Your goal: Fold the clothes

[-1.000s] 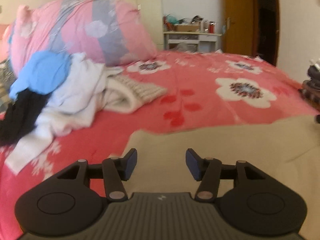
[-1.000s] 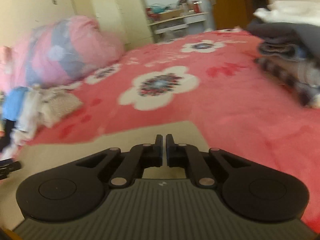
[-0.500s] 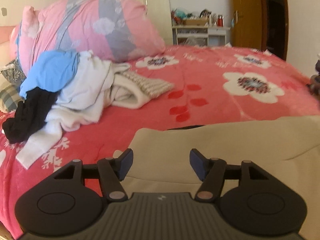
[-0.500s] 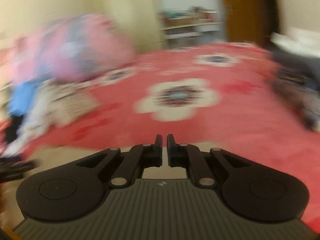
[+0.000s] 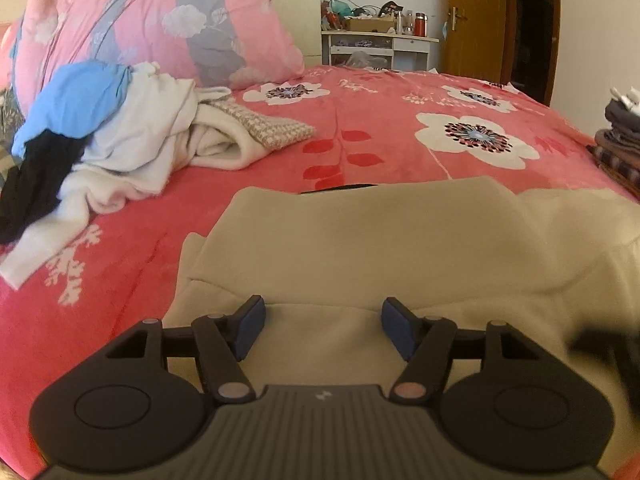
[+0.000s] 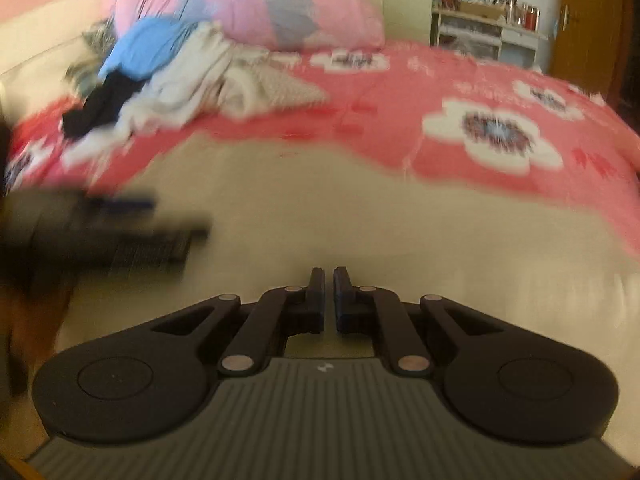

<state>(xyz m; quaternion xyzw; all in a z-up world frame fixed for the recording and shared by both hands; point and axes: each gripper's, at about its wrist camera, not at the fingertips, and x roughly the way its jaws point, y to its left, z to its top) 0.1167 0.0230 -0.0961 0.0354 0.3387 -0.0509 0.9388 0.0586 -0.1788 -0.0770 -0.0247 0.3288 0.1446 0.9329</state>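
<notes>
Red floral bedspread (image 5: 400,128), beige garment (image 5: 360,248) spread, left gripper (image 5: 322,326) jaws opening, empty, right gripper (image 6: 328,300) jaws closed.

No words or numbers are legible; each gripper body bears a small pale mark, perhaps a logo, too tiny to read.

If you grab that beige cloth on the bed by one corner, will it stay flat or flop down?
Probably flop: the beige garment already lies in soft folds, creased near the left gripper, whose jaws are opening with nothing pinched. It looks thick, so likely not slippery.
</notes>
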